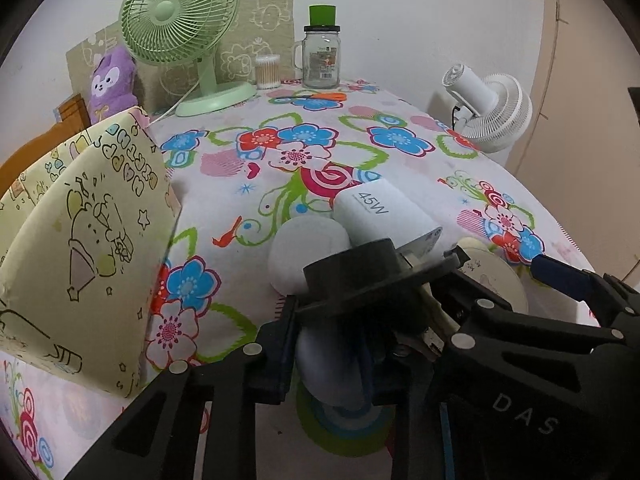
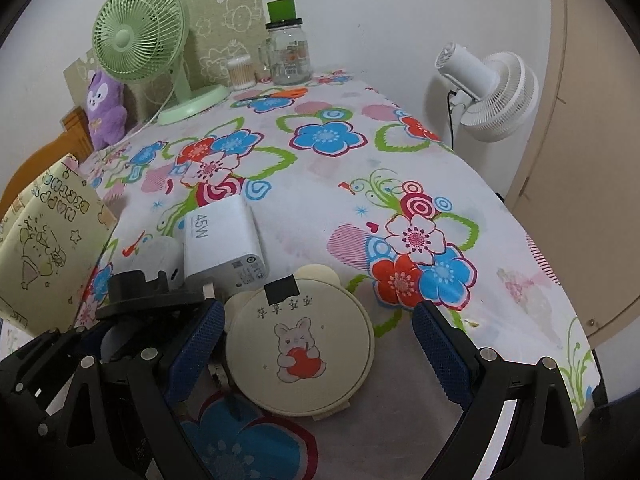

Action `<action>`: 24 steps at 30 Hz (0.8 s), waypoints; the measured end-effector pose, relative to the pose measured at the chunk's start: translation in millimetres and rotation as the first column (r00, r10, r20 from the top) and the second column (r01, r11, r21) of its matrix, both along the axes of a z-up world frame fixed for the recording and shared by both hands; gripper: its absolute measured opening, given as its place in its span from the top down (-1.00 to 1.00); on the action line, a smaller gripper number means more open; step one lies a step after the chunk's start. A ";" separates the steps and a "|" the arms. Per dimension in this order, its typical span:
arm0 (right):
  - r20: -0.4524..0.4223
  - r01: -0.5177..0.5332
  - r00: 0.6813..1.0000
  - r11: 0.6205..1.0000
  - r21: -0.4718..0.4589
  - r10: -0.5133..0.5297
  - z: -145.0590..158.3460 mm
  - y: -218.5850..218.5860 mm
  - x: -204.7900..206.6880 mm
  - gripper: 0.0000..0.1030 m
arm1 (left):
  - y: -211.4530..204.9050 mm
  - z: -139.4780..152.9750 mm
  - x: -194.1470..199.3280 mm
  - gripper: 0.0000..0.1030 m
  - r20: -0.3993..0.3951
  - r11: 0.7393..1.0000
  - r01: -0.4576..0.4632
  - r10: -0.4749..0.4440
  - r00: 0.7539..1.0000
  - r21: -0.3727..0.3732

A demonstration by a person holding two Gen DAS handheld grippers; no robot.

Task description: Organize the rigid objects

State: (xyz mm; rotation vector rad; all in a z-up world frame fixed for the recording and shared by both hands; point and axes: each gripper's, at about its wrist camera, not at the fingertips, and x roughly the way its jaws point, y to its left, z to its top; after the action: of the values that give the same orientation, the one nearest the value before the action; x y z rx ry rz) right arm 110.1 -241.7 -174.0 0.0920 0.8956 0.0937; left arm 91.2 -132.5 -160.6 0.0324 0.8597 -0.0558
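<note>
My left gripper [image 1: 356,344] is shut on a black caster wheel [image 1: 352,280] with a pale wheel, held just above the flowered tablecloth [image 1: 304,152]. Beyond it lie a white 45W charger [image 1: 384,216] and a white earbud case [image 1: 308,248]. My right gripper [image 2: 316,344] is open, its blue pads either side of a round cream mirror with a rabbit picture [image 2: 300,352]. The charger [image 2: 220,244], the earbud case [image 2: 160,256] and the caster [image 2: 140,292] held by the left gripper also show in the right wrist view.
A yellow-green paper gift bag [image 1: 80,248] stands at the left. At the back are a green desk fan [image 1: 180,20], a purple plush [image 1: 112,80], cotton swabs [image 1: 268,72], a glass jar mug [image 1: 320,56] and orange scissors [image 1: 312,98]. A white fan [image 1: 492,112] stands off the right edge.
</note>
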 end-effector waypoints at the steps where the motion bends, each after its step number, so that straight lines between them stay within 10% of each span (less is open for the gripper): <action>1: -0.009 0.003 1.000 1.000 0.006 -0.003 -1.6 -1.2 0.1 -0.88 | -0.7 0.0 -1.1 0.39 0.001 1.000 -0.002 0.002 1.000 0.010; 12: 0.004 -0.013 1.000 1.000 -0.022 0.013 -5.3 2.2 -8.8 -0.88 | 8.6 -2.4 -17.8 -0.10 0.000 1.000 -0.007 0.007 1.000 -0.015; 21: 0.002 0.009 1.000 0.998 -0.054 -0.009 -8.0 4.4 -5.0 -0.99 | 3.7 -0.8 -20.6 0.18 -0.010 1.000 0.020 -0.019 1.000 0.001; 24: 0.006 0.021 1.000 0.995 -0.101 -0.020 -6.8 7.3 -7.0 -0.65 | 0.9 -0.3 -23.0 0.23 -0.005 0.999 0.032 -0.032 0.999 0.019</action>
State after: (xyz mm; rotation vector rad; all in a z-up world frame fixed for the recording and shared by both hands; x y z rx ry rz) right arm 103.1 -234.4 -180.8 0.0065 0.8926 0.0291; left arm 68.2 -131.7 -161.0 0.0644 0.8641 -0.0773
